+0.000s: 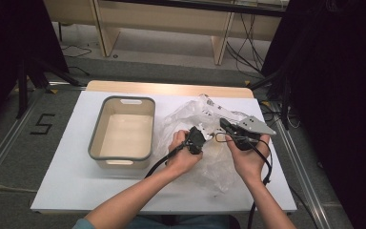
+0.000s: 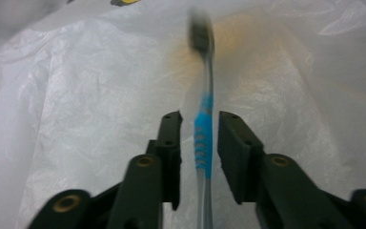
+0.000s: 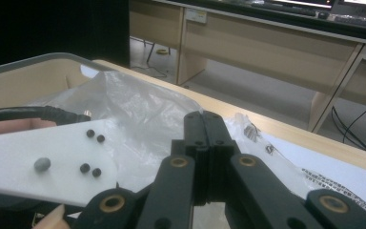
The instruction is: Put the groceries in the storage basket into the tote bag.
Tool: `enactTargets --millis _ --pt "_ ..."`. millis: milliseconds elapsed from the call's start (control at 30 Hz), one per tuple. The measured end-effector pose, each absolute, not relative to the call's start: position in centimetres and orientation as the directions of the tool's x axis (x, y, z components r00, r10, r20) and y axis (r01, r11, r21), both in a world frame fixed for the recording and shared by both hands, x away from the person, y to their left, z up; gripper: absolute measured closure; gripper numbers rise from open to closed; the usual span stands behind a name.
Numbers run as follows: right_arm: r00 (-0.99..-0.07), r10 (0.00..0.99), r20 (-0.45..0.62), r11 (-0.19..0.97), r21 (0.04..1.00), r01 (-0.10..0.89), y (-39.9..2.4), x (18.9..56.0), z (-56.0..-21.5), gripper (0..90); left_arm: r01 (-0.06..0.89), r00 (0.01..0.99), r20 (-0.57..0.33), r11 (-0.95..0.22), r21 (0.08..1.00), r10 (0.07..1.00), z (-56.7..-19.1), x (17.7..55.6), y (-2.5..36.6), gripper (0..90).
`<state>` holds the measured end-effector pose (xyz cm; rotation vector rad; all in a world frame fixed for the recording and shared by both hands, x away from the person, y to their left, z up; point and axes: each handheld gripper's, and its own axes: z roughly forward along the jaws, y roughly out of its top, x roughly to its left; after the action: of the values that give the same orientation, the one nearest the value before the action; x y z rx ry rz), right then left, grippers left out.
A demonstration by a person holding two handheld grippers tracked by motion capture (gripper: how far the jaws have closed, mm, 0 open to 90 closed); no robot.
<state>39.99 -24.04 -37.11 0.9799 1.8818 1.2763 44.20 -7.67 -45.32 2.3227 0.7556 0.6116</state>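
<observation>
A clear toothbrush with a blue grip (image 2: 204,143) stands between the jaws of my left gripper (image 2: 201,143), bristle head up and blurred. A narrow gap shows on each side of the handle, so the pads do not press on it and the gripper is open. Behind it lies a crumpled clear plastic bag (image 2: 86,105). From above, my left gripper (image 1: 196,139) hovers over the bag (image 1: 186,114) and my right gripper (image 1: 225,126) sits at the bag's right side. My right gripper (image 3: 204,121) is shut; I cannot tell whether bag film is pinched in it.
A beige bin with a grey rim (image 1: 95,138) stands empty left of the bag on the white table (image 1: 62,162); its rim (image 3: 28,59) also appears at the left of the right gripper view. Wooden desks and cables stand beyond the table's far edge.
</observation>
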Motion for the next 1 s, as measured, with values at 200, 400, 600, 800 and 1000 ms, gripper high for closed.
enactTargets --millis 200,400,600,800,1000 --pt "-0.508 0.855 -0.103 0.246 0.943 0.223 -24.1 40.0 -37.2 90.0 0.314 0.755 0.206 -0.620 0.719 0.622 -43.8 42.3 -7.3 60.4" --pt "-0.517 0.850 -0.100 0.255 0.937 0.240 -24.3 39.9 -37.4 90.0 0.297 0.769 0.153 -0.559 0.774 0.621 -41.1 39.3 -4.9 60.8" --pt "-0.533 0.841 -0.094 0.274 0.924 0.269 -24.5 39.6 -37.8 90.0 0.301 0.758 0.126 -0.514 0.803 0.640 -39.6 37.7 -1.5 63.7" --pt "-0.560 0.825 -0.076 0.294 0.904 0.310 -24.6 39.3 -38.3 90.0 0.348 0.735 0.074 -0.469 0.812 0.674 -39.1 37.5 1.3 66.2" --pt "-0.581 0.812 -0.065 0.319 0.881 0.349 -24.8 39.0 -38.9 90.0 0.346 0.726 0.062 -0.441 0.828 0.685 -38.1 36.8 2.8 66.9"
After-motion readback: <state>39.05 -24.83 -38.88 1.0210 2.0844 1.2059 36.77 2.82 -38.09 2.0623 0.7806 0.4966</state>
